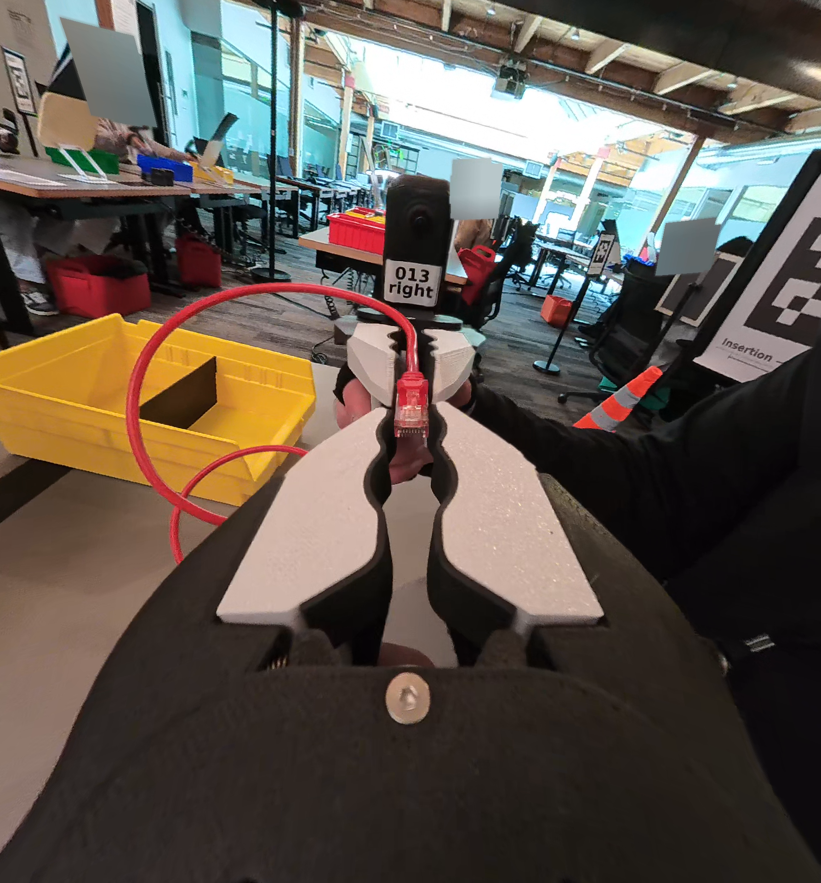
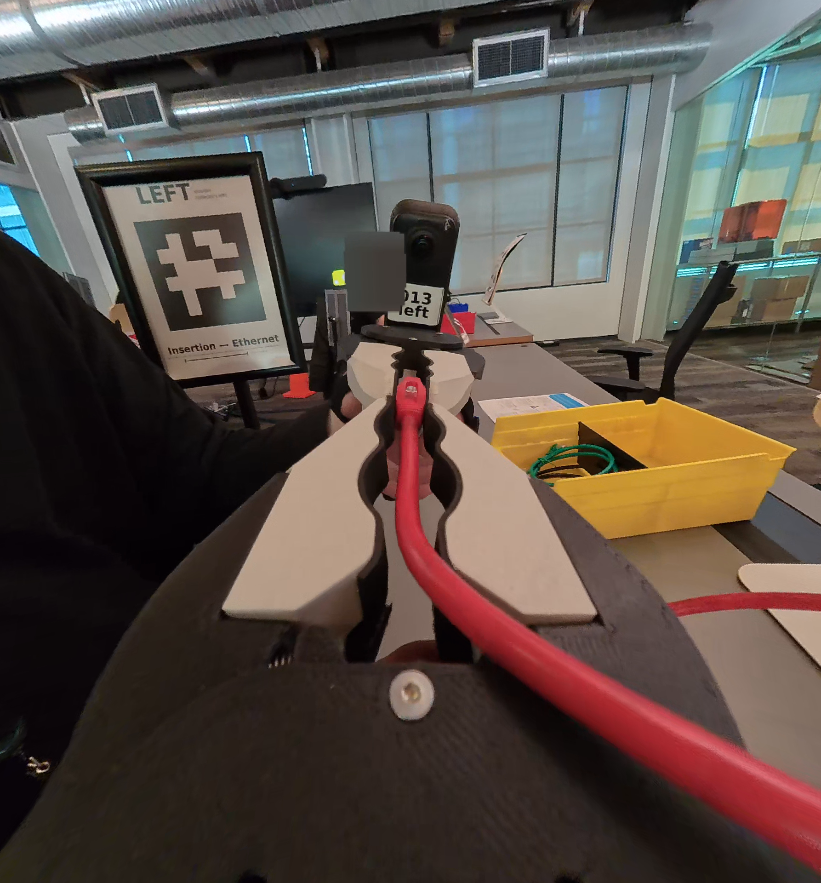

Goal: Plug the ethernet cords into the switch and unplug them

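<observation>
Red ethernet cord (image 1: 134, 396) ends in a clear plug (image 1: 412, 413) at the centre of the left wrist view, between the tips of both grippers, which face each other. The right gripper (image 1: 412, 377) pinches the cord just behind the plug. The left gripper (image 1: 411, 420) has its fingers (image 1: 332, 501) close around the plug; I cannot tell if they press it. In the right wrist view the cord runs between the right gripper's fingers (image 2: 504, 516). A yellow bin (image 2: 676, 497) with a green cable (image 2: 571, 461) stands at the right on the grey table (image 2: 752, 669).
</observation>
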